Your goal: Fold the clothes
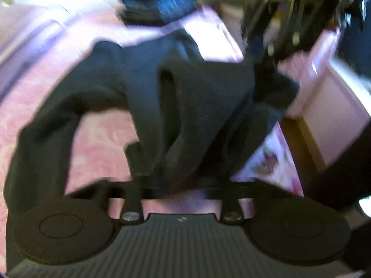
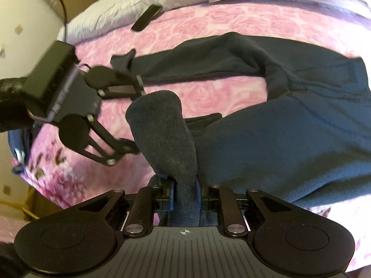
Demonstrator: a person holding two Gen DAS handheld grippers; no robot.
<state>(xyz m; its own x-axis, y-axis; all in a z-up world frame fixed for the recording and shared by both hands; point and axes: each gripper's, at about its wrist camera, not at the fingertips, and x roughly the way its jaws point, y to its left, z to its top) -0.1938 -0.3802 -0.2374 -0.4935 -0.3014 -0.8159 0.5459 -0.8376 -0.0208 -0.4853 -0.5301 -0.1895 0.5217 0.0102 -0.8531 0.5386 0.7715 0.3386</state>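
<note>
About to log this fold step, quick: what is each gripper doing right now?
Left gripper: shut on the dark garment, by this blurred view.
Right gripper: shut on a fold of the same dark garment.

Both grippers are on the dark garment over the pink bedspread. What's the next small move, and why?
Probably lift both grippers together and draw them apart to straighten the cloth. The right gripper is shut on a bunched fold of the dark garment, and the left gripper is shut on cloth too, yet the garment lies twisted and rumpled on the pink bedspread, not flat enough to fold.
</note>
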